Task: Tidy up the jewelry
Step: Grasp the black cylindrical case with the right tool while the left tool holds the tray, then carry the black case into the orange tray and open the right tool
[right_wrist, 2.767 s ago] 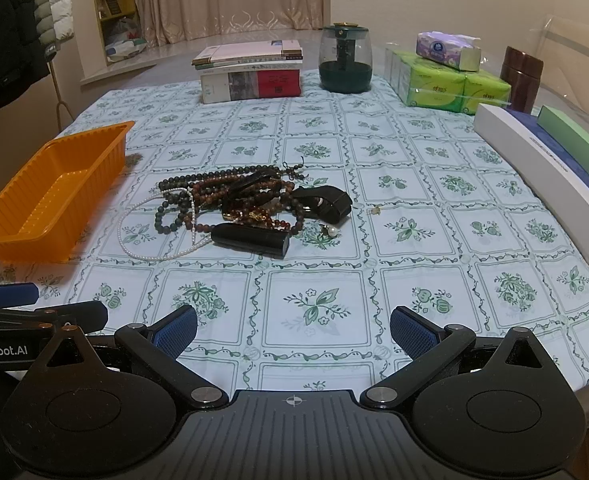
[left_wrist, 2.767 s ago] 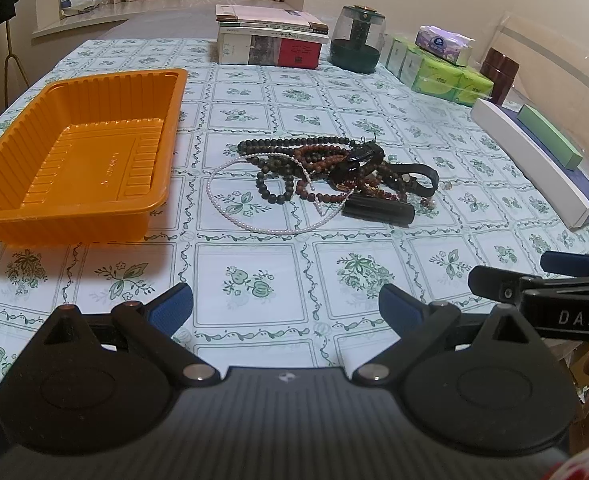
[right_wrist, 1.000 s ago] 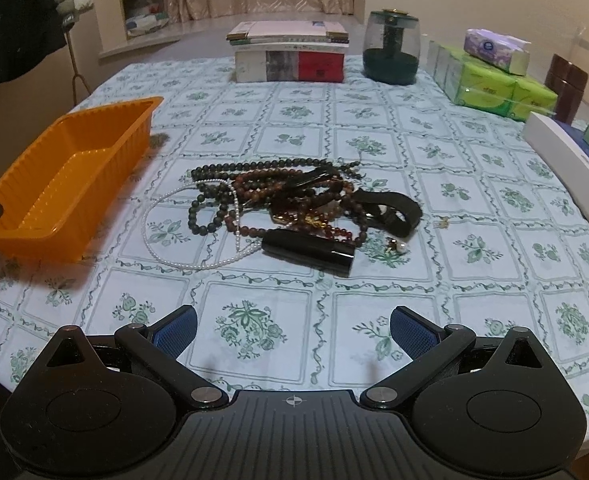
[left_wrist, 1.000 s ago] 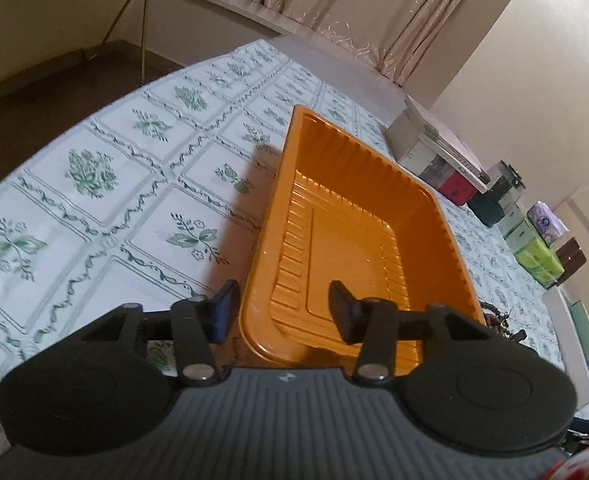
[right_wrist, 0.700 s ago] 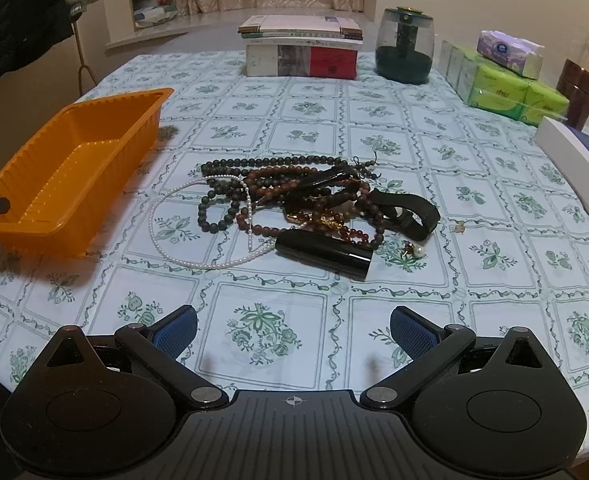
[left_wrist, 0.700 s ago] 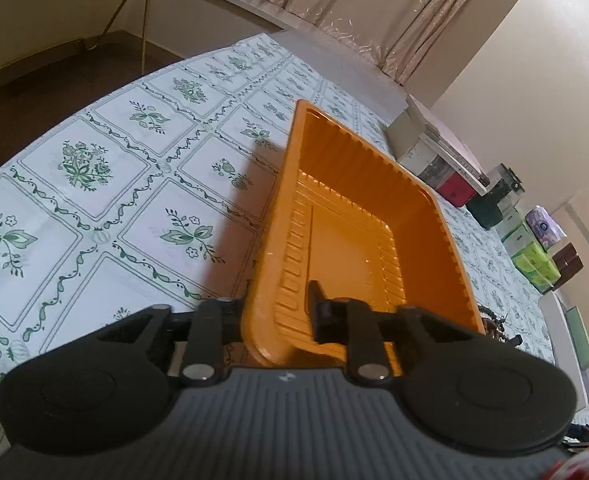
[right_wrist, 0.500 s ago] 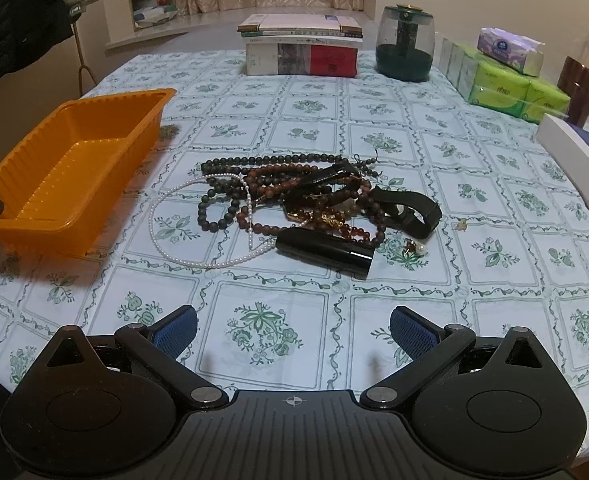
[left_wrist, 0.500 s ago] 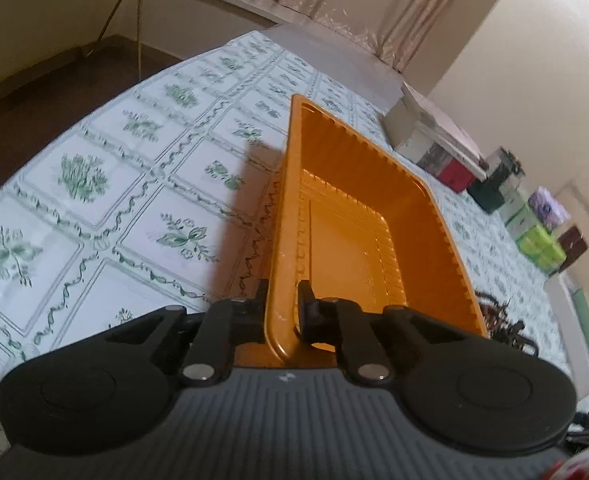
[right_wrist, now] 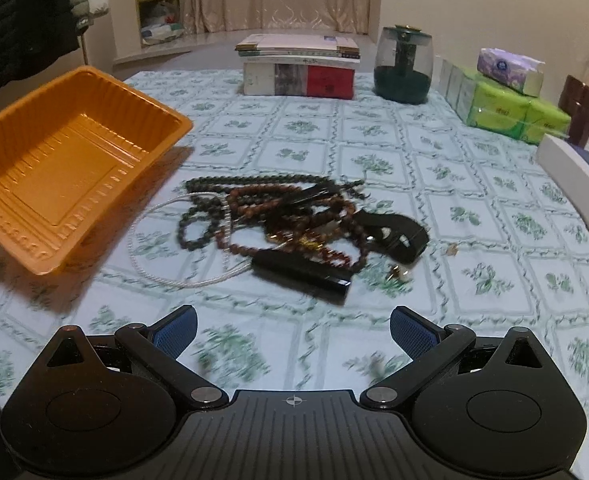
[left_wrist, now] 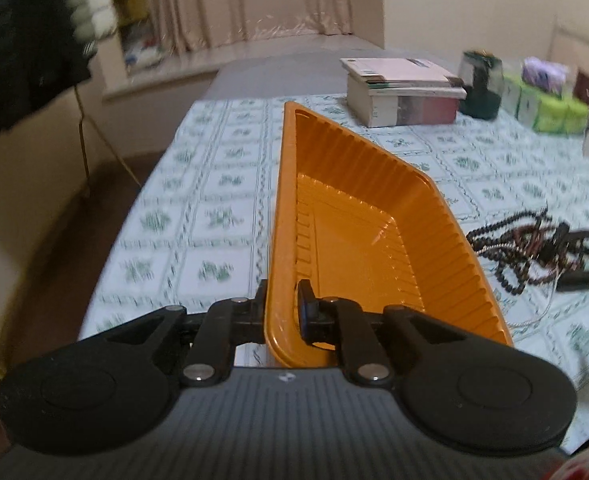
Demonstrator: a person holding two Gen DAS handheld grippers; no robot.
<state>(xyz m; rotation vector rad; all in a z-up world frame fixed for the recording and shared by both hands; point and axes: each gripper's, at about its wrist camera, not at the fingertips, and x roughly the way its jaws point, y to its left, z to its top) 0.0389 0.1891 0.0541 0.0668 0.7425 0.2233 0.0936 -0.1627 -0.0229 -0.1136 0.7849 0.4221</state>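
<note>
The orange ribbed plastic tray [right_wrist: 70,148] is being held off the floral tablecloth-covered table [right_wrist: 474,216], tilted, its near short rim being pinched between the closed-down fingers of the left gripper [left_wrist: 282,312]. Just right of it the tangled pile of dark bead necklaces and white pearl string [right_wrist: 278,220] is lying mid-table. Open cloth is being left in front of the right gripper [right_wrist: 292,334], whose jaws are being kept wide with nothing between them. Books, jar and tissue packs are lining the far and right edges. Compared with a second ago, the tray is no longer lying flat and the left jaws have closed onto its rim.
</note>
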